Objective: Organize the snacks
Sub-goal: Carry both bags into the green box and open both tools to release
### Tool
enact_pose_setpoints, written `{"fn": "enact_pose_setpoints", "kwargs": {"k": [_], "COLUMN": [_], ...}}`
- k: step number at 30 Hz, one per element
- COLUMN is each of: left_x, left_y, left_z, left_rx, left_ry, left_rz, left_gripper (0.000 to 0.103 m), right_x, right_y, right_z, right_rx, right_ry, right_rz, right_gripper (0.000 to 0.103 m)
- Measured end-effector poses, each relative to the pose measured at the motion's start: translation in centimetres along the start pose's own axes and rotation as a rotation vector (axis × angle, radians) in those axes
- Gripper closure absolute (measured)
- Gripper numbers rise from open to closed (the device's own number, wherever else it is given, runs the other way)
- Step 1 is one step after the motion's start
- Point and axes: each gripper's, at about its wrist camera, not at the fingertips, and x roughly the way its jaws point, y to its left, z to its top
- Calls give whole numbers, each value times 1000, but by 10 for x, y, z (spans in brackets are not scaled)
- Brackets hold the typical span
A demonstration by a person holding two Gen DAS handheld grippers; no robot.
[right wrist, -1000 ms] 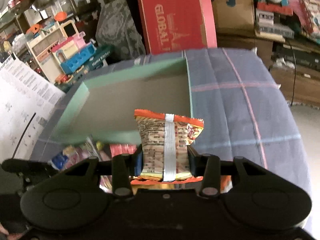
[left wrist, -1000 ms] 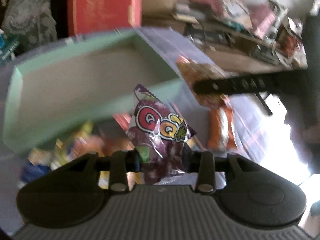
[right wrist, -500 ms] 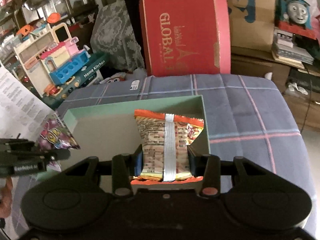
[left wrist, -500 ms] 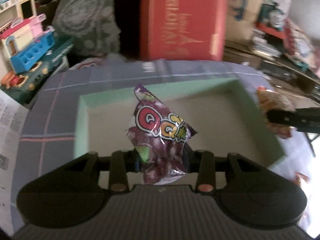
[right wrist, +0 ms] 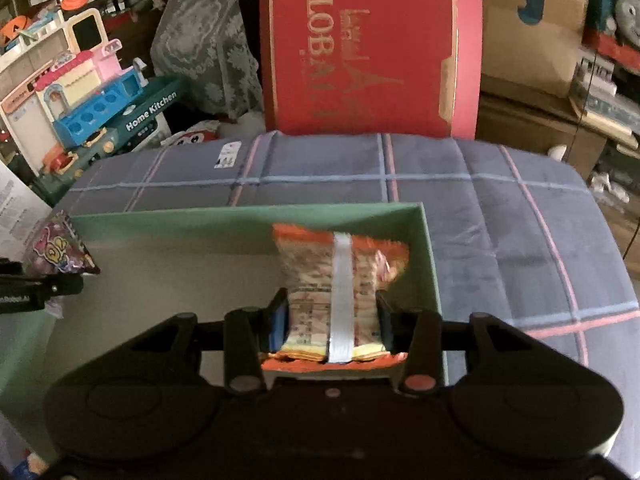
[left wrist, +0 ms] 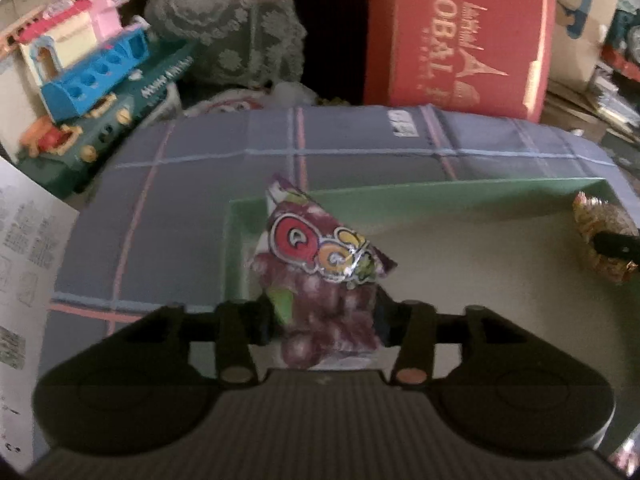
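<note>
My left gripper [left wrist: 322, 320] is shut on a purple grape candy bag [left wrist: 320, 272], held upright over the left end of the green box [left wrist: 440, 192]. My right gripper [right wrist: 332, 324] is shut on an orange snack packet [right wrist: 340, 280] with a silver seam, held upright over the right end of the same green box [right wrist: 240, 216]. Each view shows the other: the orange packet [left wrist: 604, 240] at the right edge of the left wrist view, the purple bag [right wrist: 60, 252] and the left gripper's finger [right wrist: 36, 288] at the left edge of the right wrist view.
The box sits on a grey-blue plaid cloth [right wrist: 500, 208]. A red "Global" carton [right wrist: 368, 48] stands behind the cloth. A toy kitchen set [right wrist: 92, 96] is at the back left, cardboard boxes [right wrist: 532, 20] at the back right. White printed paper [left wrist: 24, 240] lies on the left.
Both grippers moved forward over the green box, each still holding its snack. The loose snack pile seen a second ago has left both views.
</note>
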Motion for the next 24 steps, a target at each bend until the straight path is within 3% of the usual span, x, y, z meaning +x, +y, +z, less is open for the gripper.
{"fn": "enact_pose_setpoints", "kwargs": {"k": [1,2,3,6,8,18,24], "left_x": [-1,-3,-6,-18,-27,-82,-114], "left_y": [-1,-2,-3,-11,-18,-48,-72], "left_z": [0,0,-1,-3,-5,-40,-81], "left_rx": [0,-2,-6,6,16,51,95], "left_ry": [-7,-13,-20,-50,-61,-48,-27], "left_rz": [24,3,-6,7,21,-53,-94], "left_gripper": [30,19,11,0,0,0,0], "right_x": [-1,-3,-7,-20,-28,-90,-130], "right_y": [1,2,2,1,-2,-22,-21], "right_z": [0,0,0,1,0,-26,-61], "right_rx": [-3,0,3,6,17,98,62], "right_ry": [-8,-21,-40,-60,-57,-29,-47], "right_rz": [-1,0,4,20,23,95,0], "right_gripper": [27,5,0,0,0,0,0]}}
